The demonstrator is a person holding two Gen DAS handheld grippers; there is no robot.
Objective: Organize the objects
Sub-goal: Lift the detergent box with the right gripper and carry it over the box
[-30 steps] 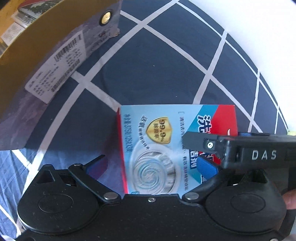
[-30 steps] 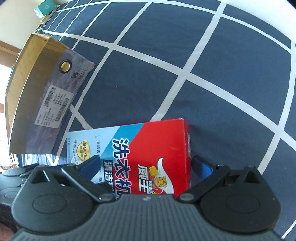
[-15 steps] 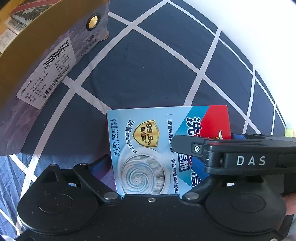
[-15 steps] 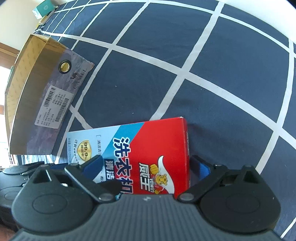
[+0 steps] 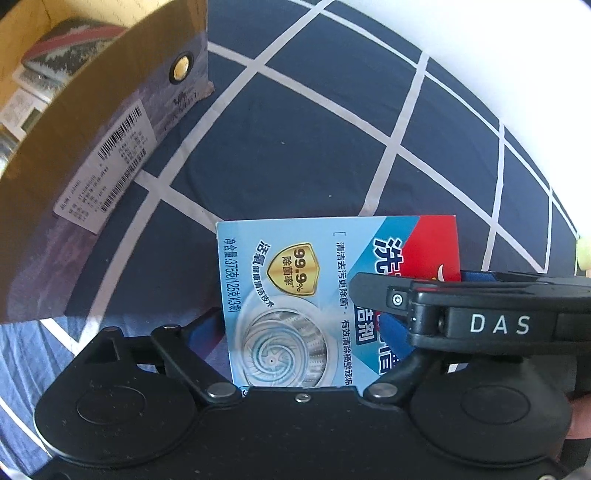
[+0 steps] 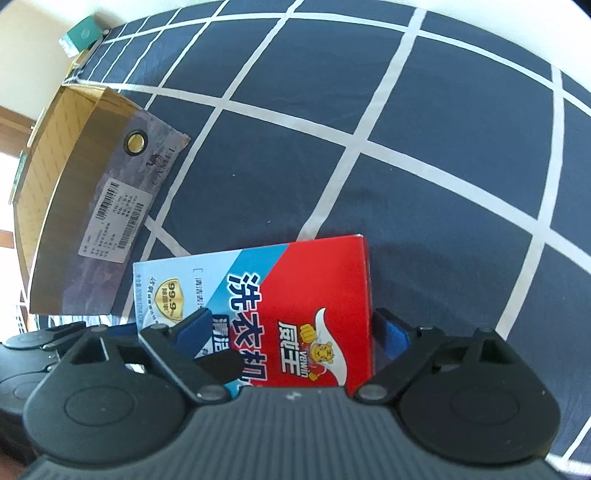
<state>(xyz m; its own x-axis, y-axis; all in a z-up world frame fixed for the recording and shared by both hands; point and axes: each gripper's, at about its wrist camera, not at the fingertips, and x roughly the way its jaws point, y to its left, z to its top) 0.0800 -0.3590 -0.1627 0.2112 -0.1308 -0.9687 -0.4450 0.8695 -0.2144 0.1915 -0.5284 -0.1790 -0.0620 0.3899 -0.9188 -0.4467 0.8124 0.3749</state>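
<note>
A flat red and light-blue detergent box (image 5: 295,295) (image 6: 295,314) lies on the navy checked bedspread (image 5: 314,147). My left gripper (image 5: 299,325) spans its light-blue end; one blue finger (image 5: 201,332) sits at its left edge. My right gripper (image 6: 291,332) spans its red end, with blue fingers (image 6: 391,336) at both sides, and crosses the left wrist view (image 5: 480,321). The jaws look closed against the box from both ends. An open cardboard box (image 5: 74,166) (image 6: 74,192) stands to the left.
The cardboard box (image 5: 44,74) holds a patterned cloth item and papers. A teal box (image 6: 81,35) sits at the bed's far corner. A pale wall runs beyond the bedspread (image 6: 406,184).
The detergent box has come up off the bedspread a little with both grippers on it. The cardboard box now sits closer in the left wrist view.
</note>
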